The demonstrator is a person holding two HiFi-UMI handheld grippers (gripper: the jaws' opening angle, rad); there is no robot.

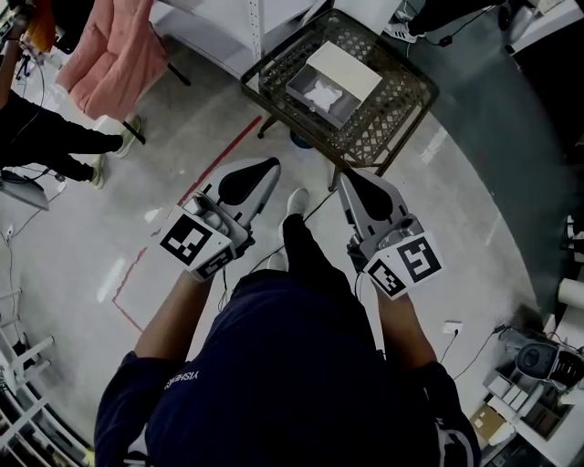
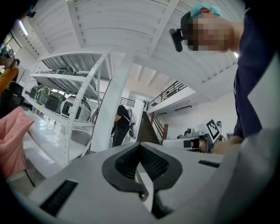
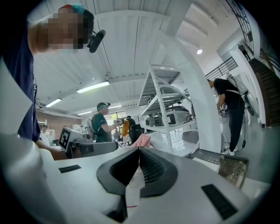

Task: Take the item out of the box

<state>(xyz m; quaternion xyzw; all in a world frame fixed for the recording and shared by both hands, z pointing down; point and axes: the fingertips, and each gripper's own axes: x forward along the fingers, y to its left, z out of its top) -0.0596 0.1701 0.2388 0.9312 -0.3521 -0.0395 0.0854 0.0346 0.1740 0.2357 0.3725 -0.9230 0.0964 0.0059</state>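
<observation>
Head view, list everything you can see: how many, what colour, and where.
wire table: 1, dark metal mesh, top centre
box: 1, white and grey, open, on the wire table
item: 1, white, inside the box
garment: 1, pink, upper left
tape line: 1, red, on the floor left of the table
bystander: 1, dark clothes, left edge
shelving: 1, white, top edge
own leg: 1, dark trousers, between the tools
left tool: 1, grey, black pads, shut, empty, short of the table
right tool: 1, same colours, shut, empty, short of the table

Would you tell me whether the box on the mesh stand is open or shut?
Open: the head view shows a white item lying inside the box.
</observation>
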